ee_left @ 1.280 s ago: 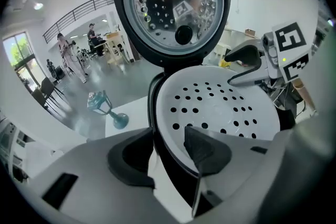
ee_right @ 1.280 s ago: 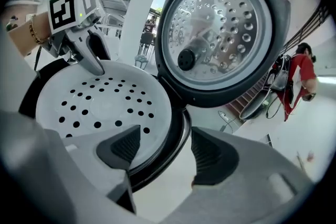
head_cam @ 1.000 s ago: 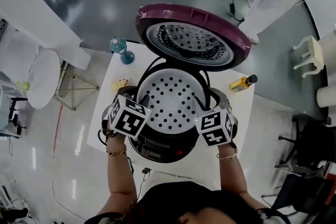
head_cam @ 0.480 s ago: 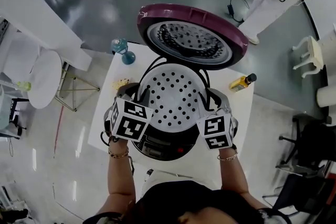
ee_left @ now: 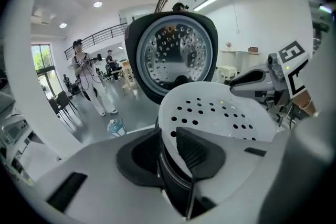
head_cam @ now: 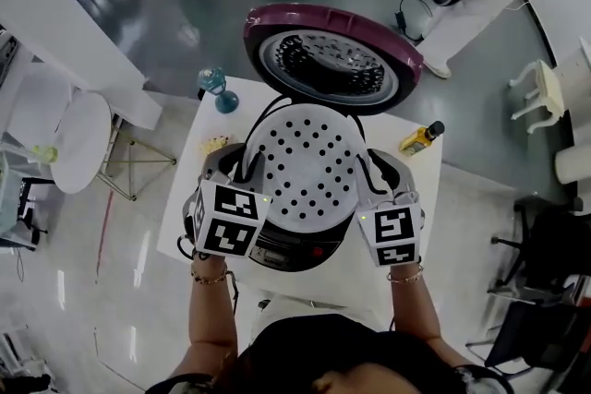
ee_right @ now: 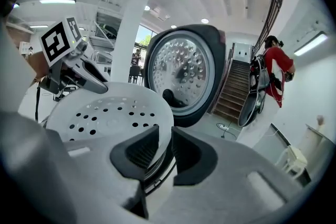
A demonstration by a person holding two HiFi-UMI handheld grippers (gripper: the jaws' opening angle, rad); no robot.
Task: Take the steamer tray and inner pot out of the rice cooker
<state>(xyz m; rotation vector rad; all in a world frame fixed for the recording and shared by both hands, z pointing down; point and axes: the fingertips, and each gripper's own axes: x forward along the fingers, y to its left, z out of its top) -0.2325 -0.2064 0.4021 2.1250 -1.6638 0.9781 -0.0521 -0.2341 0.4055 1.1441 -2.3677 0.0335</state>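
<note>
While the rice cooker (head_cam: 288, 256) stands on the white bench (head_cam: 411, 265) with its maroon lid (head_cam: 334, 60) thrown back, the white steamer tray (head_cam: 301, 169) sits over the cooker's mouth, its floor of round holes showing all across. The lid's underside carries a silver dimpled plate.

The left hand-held gripper (head_cam: 237, 171) has its jaws nearly together on the tray's left rim. In the left gripper view the two dark pads (ee_left: 195, 151) pinch the thin white wall between them, having just been closing. The right hand-held gripper (head_cam: 370, 173) grips the opposite rim in the same way, its jaws having just drawn in on the white edge, one pad inside the tray and one outside.

Right under the pinched rim, both gripper views show a dark band with a thin bright line; whether that is the inner pot I cannot tell. From above, the tray hides whatever lies deeper in the cooker. Whether the tray rests on the cooker or hangs just clear of it cannot be made out.

Behind the cooker on the bench are a blue bottle (head_cam: 218, 89) at the left corner and a yellow bottle (head_cam: 421, 139) with a dark cap at the right.
</note>
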